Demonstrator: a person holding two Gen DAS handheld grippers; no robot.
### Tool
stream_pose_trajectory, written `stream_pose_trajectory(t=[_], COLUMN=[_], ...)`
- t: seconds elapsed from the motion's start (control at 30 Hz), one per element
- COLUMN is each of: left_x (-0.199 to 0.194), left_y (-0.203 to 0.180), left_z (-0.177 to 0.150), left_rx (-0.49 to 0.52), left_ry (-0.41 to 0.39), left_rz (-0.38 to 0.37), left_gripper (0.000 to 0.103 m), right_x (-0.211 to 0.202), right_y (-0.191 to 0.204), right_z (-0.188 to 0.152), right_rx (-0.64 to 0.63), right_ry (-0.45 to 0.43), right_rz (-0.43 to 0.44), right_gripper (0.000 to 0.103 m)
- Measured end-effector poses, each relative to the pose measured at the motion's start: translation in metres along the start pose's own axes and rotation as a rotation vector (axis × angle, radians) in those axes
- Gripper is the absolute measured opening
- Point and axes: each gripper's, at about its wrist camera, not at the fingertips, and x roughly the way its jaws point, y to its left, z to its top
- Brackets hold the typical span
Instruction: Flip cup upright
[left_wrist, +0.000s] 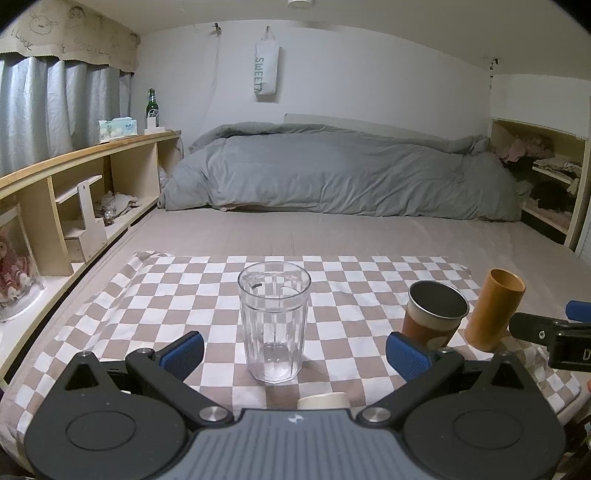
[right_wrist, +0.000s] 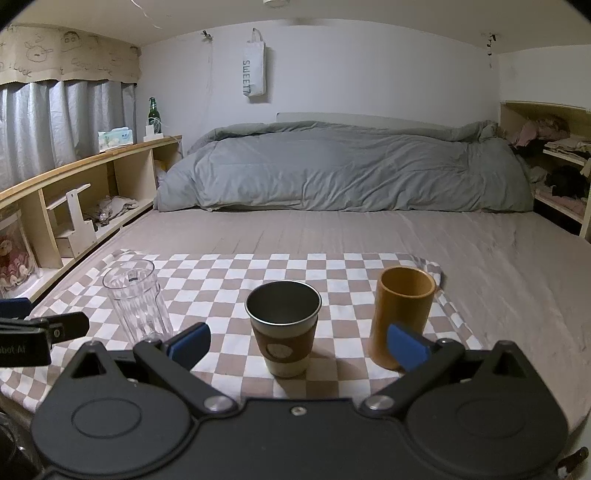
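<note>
The left black plastic two-finger gripper (left_wrist: 294, 352) has blue ribbed finger pads (left_wrist: 184, 352), silver pivot screws, round raised discs on its wings and a grey ridged centre plate. The right black plastic two-finger gripper (right_wrist: 297, 347) matches, with a black centre and one small silver screw.

Counted: one clear glass tumbler (right_wrist: 137, 301), one sleeved metal cup (right_wrist: 283, 326), one bamboo cup (right_wrist: 402, 314), one checkered cloth (right_wrist: 221, 280).
</note>
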Motion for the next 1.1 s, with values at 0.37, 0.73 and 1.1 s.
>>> stream_pose_trajectory(t=[0.37,0.73,1.1], left_x=[-0.0008,-0.0031,-0.0034], left_y=[0.0006,0.0003,-0.0001], left_z=[0.0001,-0.0005,-0.001], left_rx=[-0.001,0.007,0.008], left_ry=[0.003,0.005,0.005], left_rz=[0.011,0.013,0.017], left_gripper=[0.103,0.103,0.103], right_x=[0.0009,0.0005,0.0004], right_y=[0.0023,0.0028,0.0026], right_z=[-0.0003,-0.0009,-0.0013], right_rx=[-0.006,-0.008,-0.008], right_ry=[0.01,0.011,0.011], right_rz=[-0.006,-0.006,-0.008], right_gripper=[0.103,0.103,0.103])
